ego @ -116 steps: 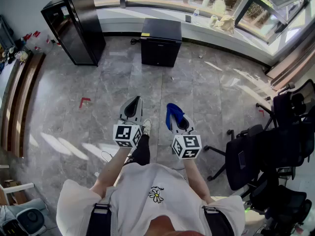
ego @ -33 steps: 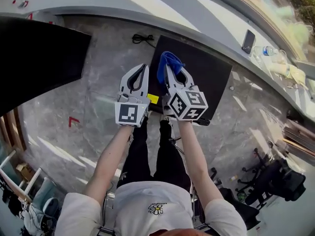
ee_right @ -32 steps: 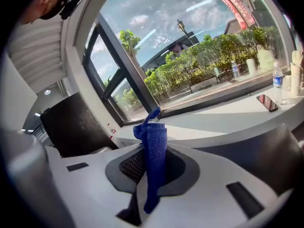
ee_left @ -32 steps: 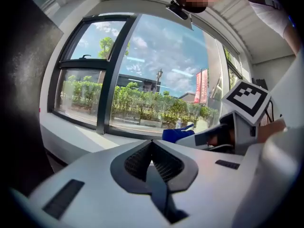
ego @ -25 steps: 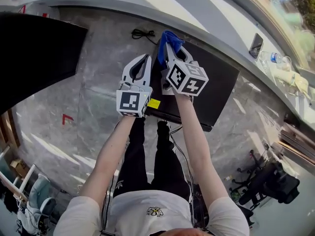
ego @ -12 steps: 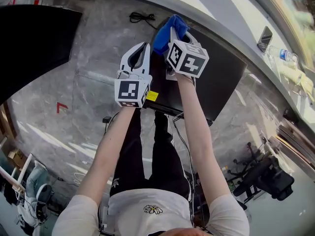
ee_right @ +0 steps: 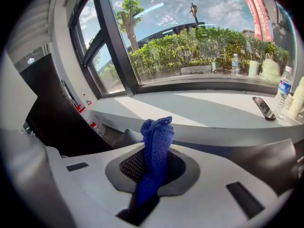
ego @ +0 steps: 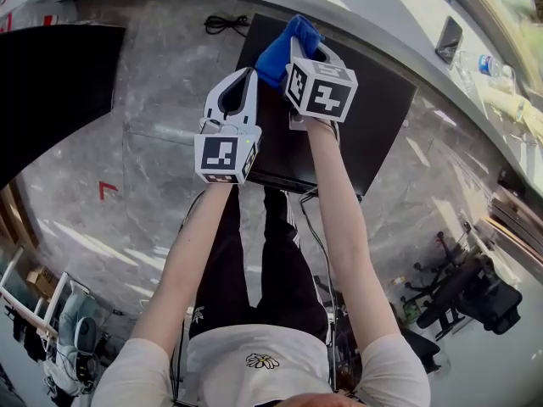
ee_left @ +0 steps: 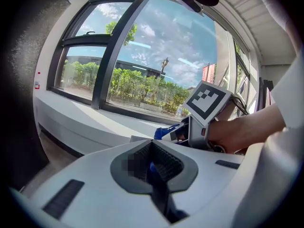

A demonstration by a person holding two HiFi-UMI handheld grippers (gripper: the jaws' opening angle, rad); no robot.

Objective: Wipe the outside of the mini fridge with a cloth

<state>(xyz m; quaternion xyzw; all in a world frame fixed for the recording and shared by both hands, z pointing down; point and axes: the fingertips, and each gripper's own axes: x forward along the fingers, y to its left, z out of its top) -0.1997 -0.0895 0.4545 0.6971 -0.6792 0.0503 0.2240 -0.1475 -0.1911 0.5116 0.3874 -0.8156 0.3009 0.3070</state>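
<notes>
Grey marble floor (ego: 153, 168) fills the head view, bounded at the top by a pale window ledge (ego: 373, 2). A tall black cabinet (ego: 51, 91) stands at left. The black mini fridge (ego: 373, 117) sits against the ledge, and we look down on its top.

The right hand-held gripper (ego: 302, 49) is clamped on a blue cloth (ego: 280, 53) over the fridge's back-left corner; we cannot tell whether the cloth touches it. The left hand-held gripper (ego: 246, 76) is closed on nothing, near the fridge's left edge.

Risks, in our judgement:
- The cloth protrudes as a narrow bunch, so the hard jaws may scrape the top.
- Drag may pull the cloth free.
- The idle left hand-held gripper may knock the fridge's side.
- A cable (ego: 222, 25) lies behind.
</notes>
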